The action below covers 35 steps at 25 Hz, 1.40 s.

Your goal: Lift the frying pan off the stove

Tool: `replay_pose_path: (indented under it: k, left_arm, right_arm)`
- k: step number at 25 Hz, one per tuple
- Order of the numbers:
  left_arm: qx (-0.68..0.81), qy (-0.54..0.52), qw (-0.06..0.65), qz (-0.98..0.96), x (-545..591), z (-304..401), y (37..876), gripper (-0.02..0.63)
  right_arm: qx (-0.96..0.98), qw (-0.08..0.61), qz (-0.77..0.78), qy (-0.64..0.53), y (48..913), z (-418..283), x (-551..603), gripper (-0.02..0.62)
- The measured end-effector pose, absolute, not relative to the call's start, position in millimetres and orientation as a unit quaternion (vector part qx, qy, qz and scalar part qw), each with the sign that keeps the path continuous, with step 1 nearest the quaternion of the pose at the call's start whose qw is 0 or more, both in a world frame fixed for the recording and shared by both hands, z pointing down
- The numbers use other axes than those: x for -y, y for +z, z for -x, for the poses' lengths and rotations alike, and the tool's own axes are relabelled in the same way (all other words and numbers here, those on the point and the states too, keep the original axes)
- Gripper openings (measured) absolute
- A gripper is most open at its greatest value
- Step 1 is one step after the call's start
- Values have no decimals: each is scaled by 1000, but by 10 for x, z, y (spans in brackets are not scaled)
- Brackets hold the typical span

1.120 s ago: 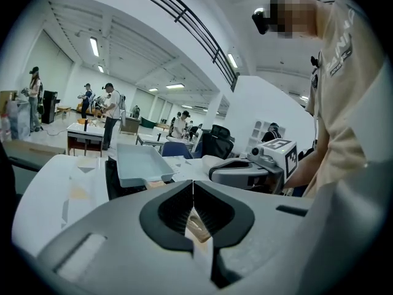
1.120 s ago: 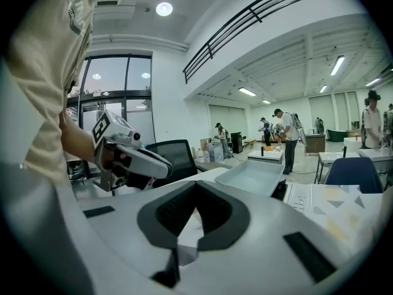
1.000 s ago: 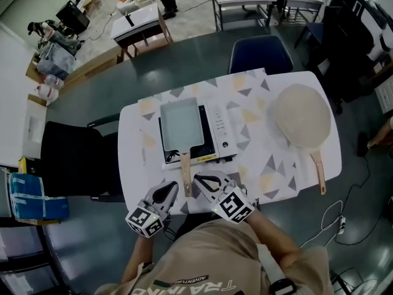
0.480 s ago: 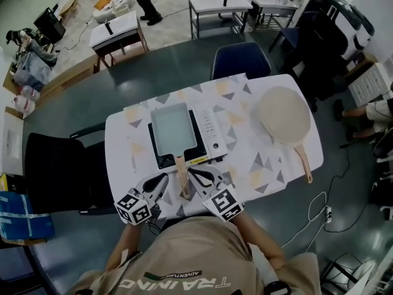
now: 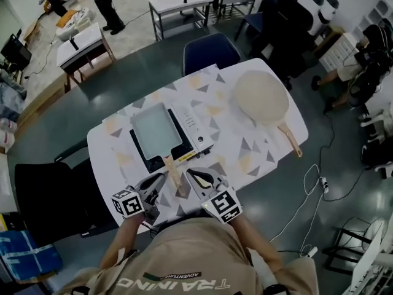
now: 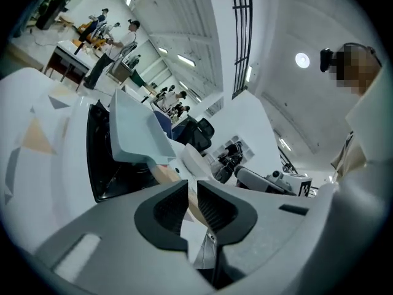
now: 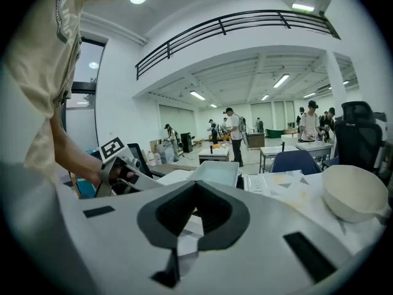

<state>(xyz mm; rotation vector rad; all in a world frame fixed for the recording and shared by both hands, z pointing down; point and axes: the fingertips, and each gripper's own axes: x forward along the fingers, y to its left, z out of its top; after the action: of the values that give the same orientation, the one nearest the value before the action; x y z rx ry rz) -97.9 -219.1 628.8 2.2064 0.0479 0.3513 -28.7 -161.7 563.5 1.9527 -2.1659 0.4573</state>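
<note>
A pale rectangular frying pan point(image 5: 153, 129) sits on the black and white stove point(image 5: 195, 131). Its wooden handle point(image 5: 174, 172) points toward me. My left gripper point(image 5: 161, 179) lies just left of the handle's end; its jaws are opening, a narrow slit between them with nothing gripped. Through that slit in the left gripper view point(image 6: 191, 192) the handle point(image 6: 161, 172) shows just beyond the fingertips, under the pan point(image 6: 132, 125). My right gripper point(image 5: 191, 173) sits just right of the handle, shut and holding nothing. The right gripper view point(image 7: 196, 189) shows the pan point(image 7: 215, 172) ahead.
A round cream pan point(image 5: 261, 97) with a wooden handle lies on the right of the patterned white table point(image 5: 245, 152). A dark chair point(image 5: 206, 49) stands behind the table, another point(image 5: 52, 195) at its left. More tables and people are farther back.
The head view has swung, so the table sits lower and to the left. Both grippers still flank the handle's end at the table's front edge. The pan has not moved on the stove.
</note>
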Motion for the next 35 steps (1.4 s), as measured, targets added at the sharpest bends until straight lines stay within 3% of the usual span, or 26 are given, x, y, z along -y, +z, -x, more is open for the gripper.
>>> replay_pose_path:
  k: [8, 11, 35]
  left_arm:
    - [-71, 166, 565, -805, 2115, 856, 6499, 177]
    - [-79, 161, 605, -776, 2097, 805, 6524, 192]
    - [-127, 164, 679, -704, 1894, 110, 6701, 196]
  right_arm:
    - [703, 99, -685, 166, 5709, 349, 1446, 0]
    - [704, 106, -683, 165, 5733, 370, 1465, 0]
    - [725, 118, -656, 175, 5851, 82, 1740, 0]
